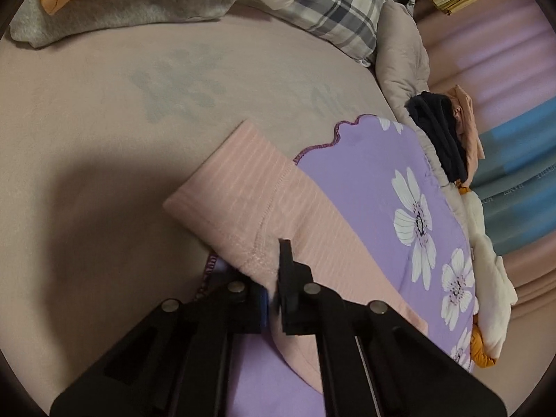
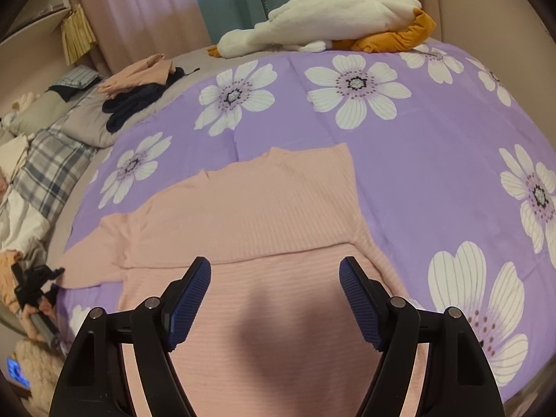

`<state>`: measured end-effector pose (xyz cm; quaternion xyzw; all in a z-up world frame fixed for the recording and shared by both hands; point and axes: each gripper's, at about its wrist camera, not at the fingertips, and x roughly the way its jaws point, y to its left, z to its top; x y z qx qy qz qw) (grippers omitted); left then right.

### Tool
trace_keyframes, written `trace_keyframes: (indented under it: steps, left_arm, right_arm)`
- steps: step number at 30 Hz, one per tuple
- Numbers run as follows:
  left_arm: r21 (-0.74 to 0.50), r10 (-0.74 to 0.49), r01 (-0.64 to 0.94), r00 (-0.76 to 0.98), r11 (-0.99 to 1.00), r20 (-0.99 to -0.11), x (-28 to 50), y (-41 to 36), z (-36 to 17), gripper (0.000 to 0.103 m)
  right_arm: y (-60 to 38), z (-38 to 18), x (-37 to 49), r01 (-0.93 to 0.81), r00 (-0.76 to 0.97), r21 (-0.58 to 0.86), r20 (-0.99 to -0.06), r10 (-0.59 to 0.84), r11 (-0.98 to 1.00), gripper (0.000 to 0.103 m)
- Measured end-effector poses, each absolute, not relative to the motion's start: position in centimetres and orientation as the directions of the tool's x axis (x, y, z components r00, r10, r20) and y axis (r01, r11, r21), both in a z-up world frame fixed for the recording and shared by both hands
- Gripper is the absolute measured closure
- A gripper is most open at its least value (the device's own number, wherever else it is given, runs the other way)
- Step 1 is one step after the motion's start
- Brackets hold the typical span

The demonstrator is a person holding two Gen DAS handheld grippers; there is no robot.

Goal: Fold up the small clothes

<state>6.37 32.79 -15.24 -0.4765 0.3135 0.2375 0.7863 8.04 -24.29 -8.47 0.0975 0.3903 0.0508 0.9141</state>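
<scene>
A pink ribbed sweater point(image 2: 260, 208) lies flat on a purple flowered quilt point(image 2: 417, 160), with one sleeve stretched out to the left. My right gripper point(image 2: 274, 267) hovers open over the sweater's lower body, nothing between its blue pads. In the left wrist view the pink sleeve point(image 1: 243, 180) runs off the quilt's point(image 1: 365, 180) scalloped edge onto the beige sheet. My left gripper point(image 1: 274, 271) is shut on the sleeve's near edge, and the fabric hides one finger. The right wrist view shows the left gripper point(image 2: 38, 274) at the sleeve's end, held by a hand.
A white and orange plush toy point(image 2: 330, 17) lies at the quilt's far edge. Dark navy and peach clothes point(image 2: 139, 104) are piled far left, beside a plaid pillow point(image 2: 52, 163). A grey blanket point(image 1: 121, 7) sits at the far side of the beige sheet point(image 1: 104, 121). Curtains hang behind.
</scene>
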Motion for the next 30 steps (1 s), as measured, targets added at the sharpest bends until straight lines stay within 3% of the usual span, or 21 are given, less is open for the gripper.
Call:
trace_keyframes:
  steps: [12, 30]
  left_arm:
    - [-0.568, 0.192, -0.615, 0.753, 0.547, -0.630, 6.3, 29.1, -8.6, 0.101]
    - [-0.546, 0.139, -0.474, 0.828, 0.691, -0.544, 7.5, 22.4, -3.0, 0.101]
  right_arm:
    - [-25.0, -7.7, 6.9, -0.003, 0.713, 0.242, -0.680, 0.172, 0.970, 0.027]
    - [-25.8, -6.7, 5.4, -0.001, 0.749, 0.240, -0.643, 0.160, 0.971, 0.027]
